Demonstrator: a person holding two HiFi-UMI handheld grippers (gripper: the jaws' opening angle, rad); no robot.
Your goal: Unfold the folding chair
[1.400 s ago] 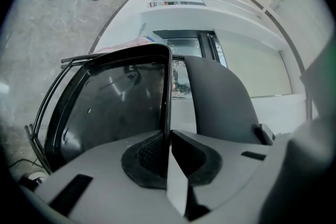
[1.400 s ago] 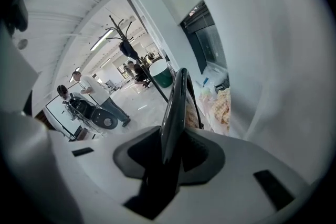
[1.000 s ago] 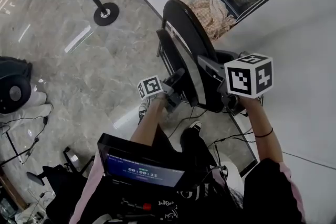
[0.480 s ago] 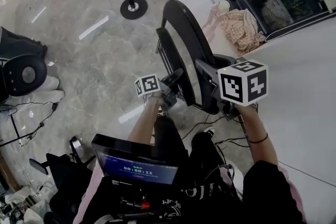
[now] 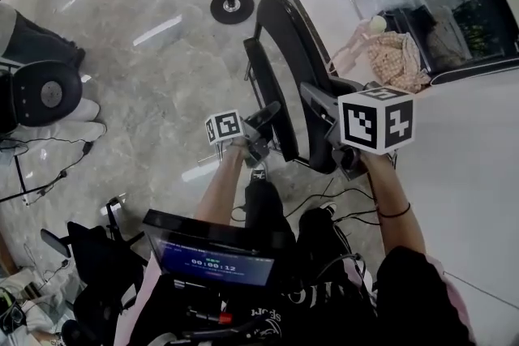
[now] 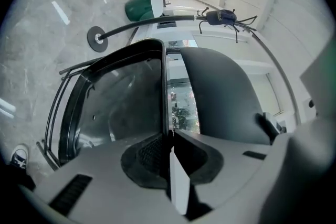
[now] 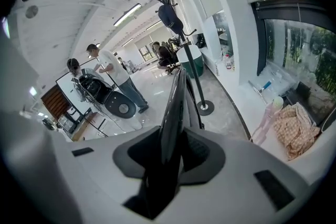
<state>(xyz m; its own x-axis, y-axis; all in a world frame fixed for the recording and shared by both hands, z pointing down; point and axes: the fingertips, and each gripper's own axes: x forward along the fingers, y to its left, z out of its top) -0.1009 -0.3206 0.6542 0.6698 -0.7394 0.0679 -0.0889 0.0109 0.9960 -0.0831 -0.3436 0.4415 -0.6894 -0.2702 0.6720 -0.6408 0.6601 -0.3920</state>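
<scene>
Chair [image 5: 302, 81], folded: right fingers [image 7: 202, 152] clamp one panel; left fingers [image 6: 147, 155], just easing open, pinch a thin edge that may slip free.

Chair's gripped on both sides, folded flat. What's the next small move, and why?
Probably tighten the left gripper, then pull the seat away from the back. The chair is folded flat; the left fingers have just been opening with the seat's edge between them, while the right gripper clamps the back.
</scene>
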